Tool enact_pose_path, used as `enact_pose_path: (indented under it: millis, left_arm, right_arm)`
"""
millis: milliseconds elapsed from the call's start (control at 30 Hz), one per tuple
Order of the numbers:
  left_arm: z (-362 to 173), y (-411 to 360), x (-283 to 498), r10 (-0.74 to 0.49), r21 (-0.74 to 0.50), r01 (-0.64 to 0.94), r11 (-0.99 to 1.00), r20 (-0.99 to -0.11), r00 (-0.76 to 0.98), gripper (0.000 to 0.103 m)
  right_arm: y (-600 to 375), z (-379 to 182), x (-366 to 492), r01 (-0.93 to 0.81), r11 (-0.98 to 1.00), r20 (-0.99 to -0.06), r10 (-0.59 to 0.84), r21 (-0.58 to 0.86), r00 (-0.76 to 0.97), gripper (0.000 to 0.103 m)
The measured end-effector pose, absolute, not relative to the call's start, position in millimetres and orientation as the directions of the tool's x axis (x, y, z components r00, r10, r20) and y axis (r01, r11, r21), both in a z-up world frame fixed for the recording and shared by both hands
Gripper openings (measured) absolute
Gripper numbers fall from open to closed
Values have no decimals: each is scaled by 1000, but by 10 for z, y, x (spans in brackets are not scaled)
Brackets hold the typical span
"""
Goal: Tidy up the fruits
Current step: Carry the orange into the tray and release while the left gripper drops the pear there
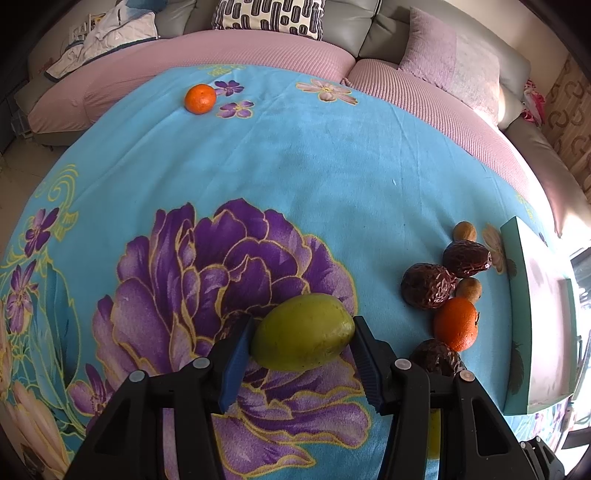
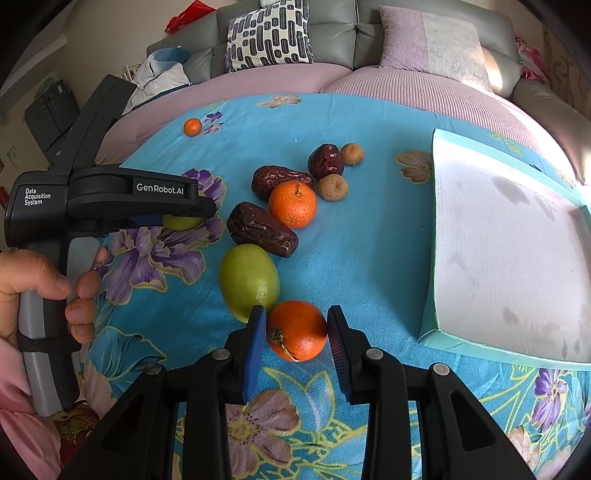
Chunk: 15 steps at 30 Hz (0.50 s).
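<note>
The sofa (image 1: 221,62) runs far beyond both jaws, edging the blue floral cloth (image 1: 314,166). The teal tray (image 2: 509,251) lies right of the right gripper (image 2: 296,328), whose jaws clasp an orange (image 2: 297,330). The left gripper (image 1: 301,341) jaws bracket a green fruit (image 1: 303,332). Ahead cluster 3 dates (image 2: 262,229), with 1 tangerine (image 1: 200,98) far off.

a grey sofa (image 2: 369,29) with pink seat covers, a black-and-white patterned cushion (image 2: 269,35), a lilac pillow (image 2: 432,40), and crumpled clothing (image 1: 107,33).
</note>
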<state>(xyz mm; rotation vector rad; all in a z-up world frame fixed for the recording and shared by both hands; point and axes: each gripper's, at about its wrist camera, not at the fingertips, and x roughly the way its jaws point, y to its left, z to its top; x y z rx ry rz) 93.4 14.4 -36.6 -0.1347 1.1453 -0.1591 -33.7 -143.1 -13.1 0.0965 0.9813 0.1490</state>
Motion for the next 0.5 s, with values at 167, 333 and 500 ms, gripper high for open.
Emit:
enact_pose_path:
  millis: [167,333,500]
  left_arm:
    - [-317,180,922,-202,-198,53,979,-887,416,55]
    - [-206,161,885,-202,-196,62,979,-871,447,55]
    - [-46,61,855,-207,-186,93,978,-845,493,55]
  right_arm:
    - [-1492,-93,-362,-63,986,-809,165,157,564,35]
    - [-1583,29,-384,-46,988,-779,145,148,610,35]
    - [-1714,184,-348,-8,993,-747,93,117,659,35]
